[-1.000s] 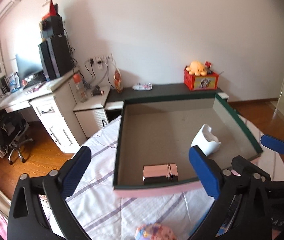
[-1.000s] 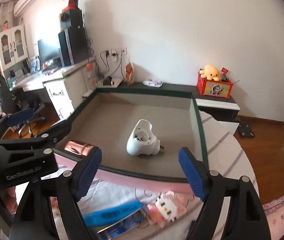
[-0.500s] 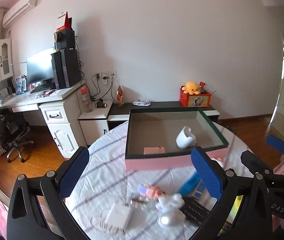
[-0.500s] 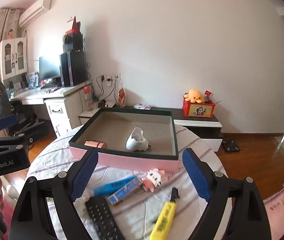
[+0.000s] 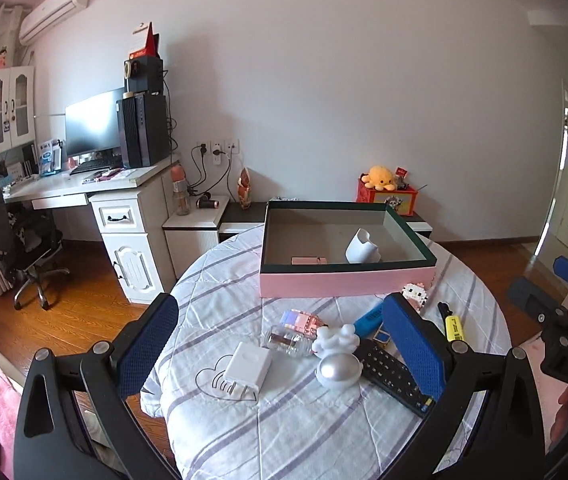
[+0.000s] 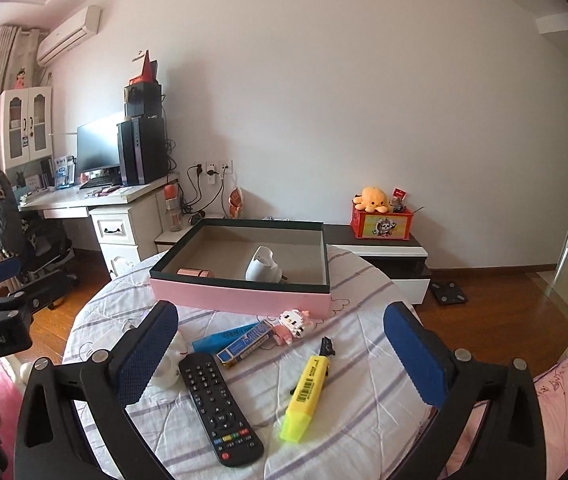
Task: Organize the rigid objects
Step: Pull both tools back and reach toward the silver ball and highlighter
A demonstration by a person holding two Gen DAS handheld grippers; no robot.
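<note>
Stock at this moment, as I logged it from my station: pink box point(image 6: 240, 298) on the tabletop point(image 5: 220, 280), well beyond both sets of fingers, held two items only, a rose-gold cylinder point(image 6: 195, 273) lying on its side and a white rounded plug-like piece point(image 6: 263, 269) beside it. Outstanding, all loose on the tabletop: between and just ahead of my right gripper point(image 6: 280, 360), fingers wide apart and empty, a black remote point(image 6: 220, 408), a yellow highlighter point(image 6: 305, 398), a blue tube point(image 6: 224, 338) touching a blue-and-white carton point(image 6: 246, 344), and a pink-and-white block figure point(image 6: 293, 322) near the box wall. Between the fingers of my left gripper point(image 5: 280, 352), likewise spread and holding nothing, a white charger point(image 5: 248, 370), a clear glass bottle point(image 5: 287, 342), an iridescent block point(image 5: 297, 320) and a white pearl-ball ornament point(image 5: 337, 364). My judgement: two in, nine still out, task early; no item yet approached.
</note>
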